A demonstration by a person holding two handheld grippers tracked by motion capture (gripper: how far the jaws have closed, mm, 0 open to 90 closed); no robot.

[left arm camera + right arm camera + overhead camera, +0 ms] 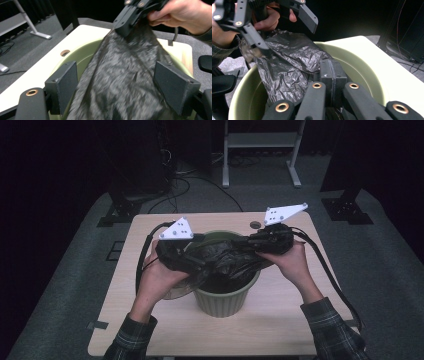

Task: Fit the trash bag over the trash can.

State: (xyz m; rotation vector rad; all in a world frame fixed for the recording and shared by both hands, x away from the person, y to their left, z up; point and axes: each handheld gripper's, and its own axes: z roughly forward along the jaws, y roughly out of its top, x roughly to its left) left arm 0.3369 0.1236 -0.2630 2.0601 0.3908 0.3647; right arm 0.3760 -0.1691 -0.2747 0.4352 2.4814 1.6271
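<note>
OK, your left gripper [197, 256] is wide open w/ the black bag [225, 257] lying loose between its pads [65, 83]; it's not holding anything. The bag is draped over the top of the green bin [222, 301], which sits in the middle of the table [280, 320]. On the right, your right gripper [248, 242] is shut tight on the bag's far-right edge.

What could go wrong, I think: only one side has a grip, so if you pull right, the bag may slide off the left rim or drop inside. A hard tug could rip the thin plastic, or tip the bin.

Hard to see: the bag's mouth, the bin's bottom & the left rim, all under the bag and your hands.
</note>
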